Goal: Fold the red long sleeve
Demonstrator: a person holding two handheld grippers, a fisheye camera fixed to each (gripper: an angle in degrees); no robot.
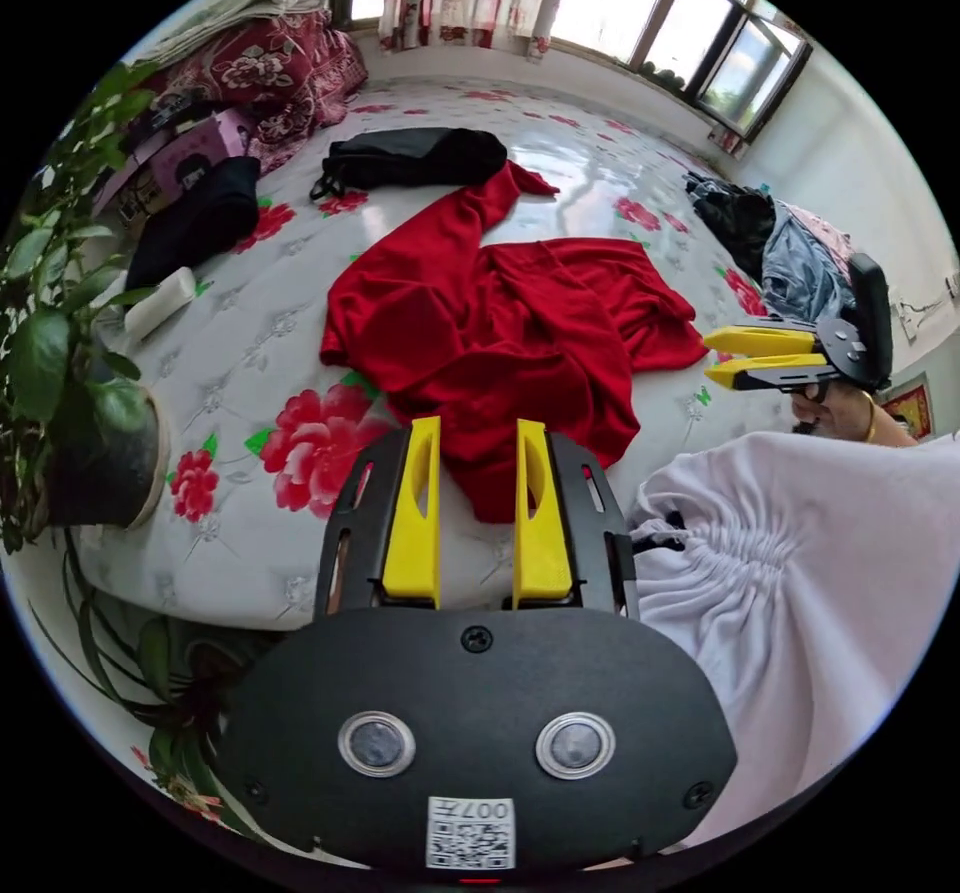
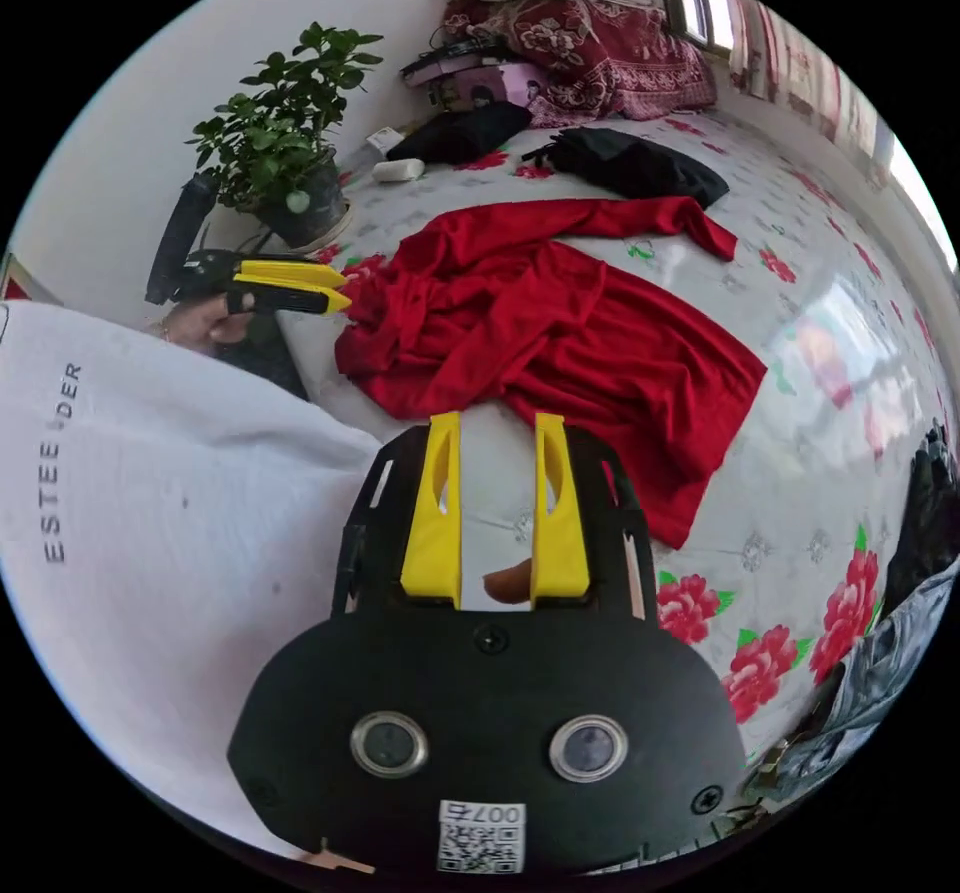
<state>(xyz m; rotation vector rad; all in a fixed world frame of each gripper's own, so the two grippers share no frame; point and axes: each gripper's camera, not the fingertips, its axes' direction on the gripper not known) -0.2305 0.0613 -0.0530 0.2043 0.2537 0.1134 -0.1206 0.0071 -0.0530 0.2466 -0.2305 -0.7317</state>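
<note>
The red long sleeve (image 1: 500, 333) is lying crumpled on the bed (image 1: 250, 353), on a white floral cover, one sleeve trailing out toward a black garment (image 1: 410, 155) near the far side — nothing is smoothed flat yet, so by my reading the folding has not begun. The left gripper (image 1: 478, 473) is hovering just above the near hem with its yellow fingers (image 1: 415, 523) standing apart and holding nothing, probably lined up to pick an edge. The right gripper (image 2: 497, 473) is poised the same way in its own view, fingers parted with bare bedcover between them, clear of the cloth. Each gripper is sitting at an opposite side of the shirt — a sensible stance for spreading it out. A potted plant (image 2: 285, 158) is standing by the bed's corner, well apart from the shirt.
</note>
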